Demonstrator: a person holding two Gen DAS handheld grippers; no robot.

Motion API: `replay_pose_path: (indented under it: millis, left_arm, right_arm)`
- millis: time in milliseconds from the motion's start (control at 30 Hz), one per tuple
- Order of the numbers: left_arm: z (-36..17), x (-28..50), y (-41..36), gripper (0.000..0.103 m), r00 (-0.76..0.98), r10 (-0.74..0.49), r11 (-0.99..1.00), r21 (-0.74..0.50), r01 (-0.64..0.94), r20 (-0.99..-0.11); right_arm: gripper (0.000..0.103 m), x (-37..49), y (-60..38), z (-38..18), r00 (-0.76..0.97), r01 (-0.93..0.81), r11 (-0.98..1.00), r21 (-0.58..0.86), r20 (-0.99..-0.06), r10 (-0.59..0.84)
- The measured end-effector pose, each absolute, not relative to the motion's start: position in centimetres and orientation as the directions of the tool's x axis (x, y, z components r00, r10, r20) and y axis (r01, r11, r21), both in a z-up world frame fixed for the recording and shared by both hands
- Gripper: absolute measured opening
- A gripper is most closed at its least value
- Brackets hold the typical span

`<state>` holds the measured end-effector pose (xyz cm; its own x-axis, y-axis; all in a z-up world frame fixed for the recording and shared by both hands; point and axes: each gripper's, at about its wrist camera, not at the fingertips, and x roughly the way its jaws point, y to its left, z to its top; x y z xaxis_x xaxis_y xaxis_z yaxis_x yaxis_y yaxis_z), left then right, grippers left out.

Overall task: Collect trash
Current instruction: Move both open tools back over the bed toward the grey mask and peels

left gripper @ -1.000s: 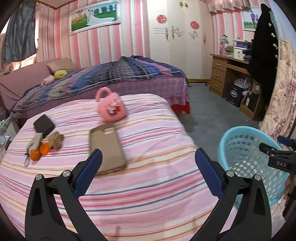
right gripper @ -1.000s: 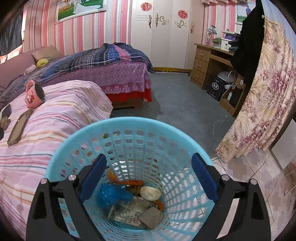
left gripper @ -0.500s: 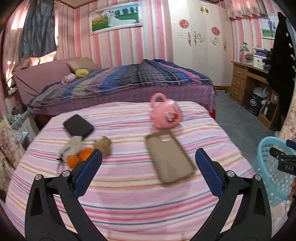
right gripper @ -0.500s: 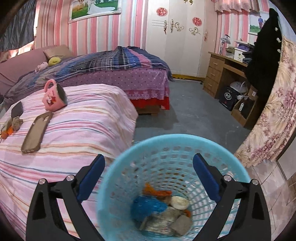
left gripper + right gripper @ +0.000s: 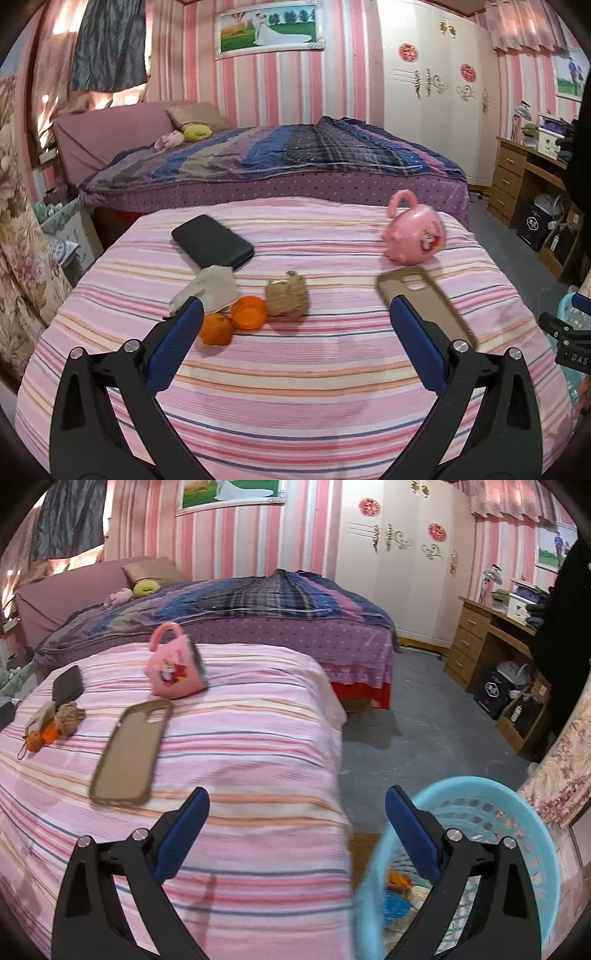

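Looking at where things stand, I'd call this roughly halfway. The light blue perforated plastic basket (image 5: 480,812) sits on the floor just beside the foot of the pink striped bedspread (image 5: 240,738), and it already has stuff in the bottom: something orange, something blue, some pale bits, too blurry to name.

What's left looks like the little pile on the bed: two pieces of orange peel (image 5: 232,319), a crumpled white tissue (image 5: 210,288) touching them, and a scrunched tan paper wad (image 5: 288,299) just to the right of the peel. That's my guess at the remaining trash, anyway.

Not trash, I'd say: the black phone (image 5: 212,242) behind the tissue, the beige phone case (image 5: 424,299), and the pink cartoon mug (image 5: 413,236) lying on its side.

Tools: the left gripper (image 5: 295,325) is spread wide with nothing between its blue pads, pointed right at the pile from the near side of the bed, not touching anything. The right gripper (image 5: 295,816) is also wide apart and empty, hanging over the bed corner with one finger in front of the basket rim.

So probably three small grabs to go, likely with the left one since it's lined up. Peel pieces are small and low on soft fabric, so it could pinch bedspread along with them.
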<state>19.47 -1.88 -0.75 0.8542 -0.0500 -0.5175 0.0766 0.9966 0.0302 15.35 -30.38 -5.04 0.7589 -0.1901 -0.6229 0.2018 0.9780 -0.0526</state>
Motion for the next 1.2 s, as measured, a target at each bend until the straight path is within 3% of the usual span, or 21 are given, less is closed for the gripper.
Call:
replay_pose_path:
  millis: [200,800,900,1200]
  left_arm:
    - [-1.5,20.9,0.5,0.097,0.853,-0.011,0.998,0.049,0.042,-0.522]
    - [-5.0,25.4,10.1,0.097,0.761,0.039,0.996,-0.035,-0.081,-0.648]
    - [-5.5,25.9,10.9,0.097,0.748,0.018,0.993,-0.076,-0.092,-0.663]
    - [-6.6,26.7,10.6,0.097,0.726,0.049,0.994,-0.036,-0.101,-0.686]
  right_arm:
    - [0.094,16.5,-26.9,-4.9,0.770,0.150,0.987,-0.056,-0.620,-0.153]
    - [0.096,24.1,-18.1,-3.7,0.793,-0.009,0.994,-0.113,-0.607,-0.062]
    - [0.097,24.5,-17.1,-4.7,0.785,-0.027,0.995,-0.096,-0.619,-0.039]
    - [0.097,25.0,-16.2,-5.8,0.766,-0.026,0.994,-0.106,-0.641,-0.049]
